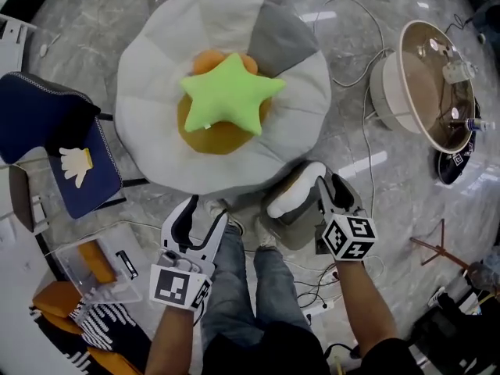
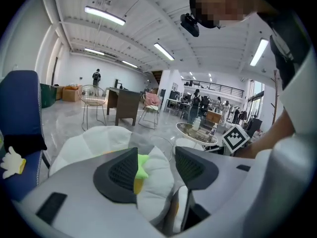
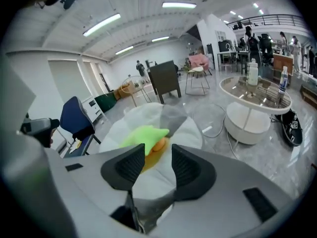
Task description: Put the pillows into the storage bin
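The left gripper (image 1: 201, 213) is raised with its jaws set wide apart; the left gripper view shows no object between the pads. The right gripper (image 1: 316, 187) is raised beside it, with its jaws at a narrower gap and also empty. The storage bin (image 1: 156, 131), a soft round white-and-grey container, lies ahead of and below both grippers, with its near rim close under their tips. The green star pillow (image 1: 230, 92) sits in the centre of the bin, ahead of both grippers and apart from them. It rests on top of the orange pillow (image 1: 211, 137). In each gripper view both pillows appear beyond the gap between the jaws. A blue chair (image 1: 55, 131) stands left of the left gripper, and a round table (image 1: 433, 84) stands right of the right gripper.
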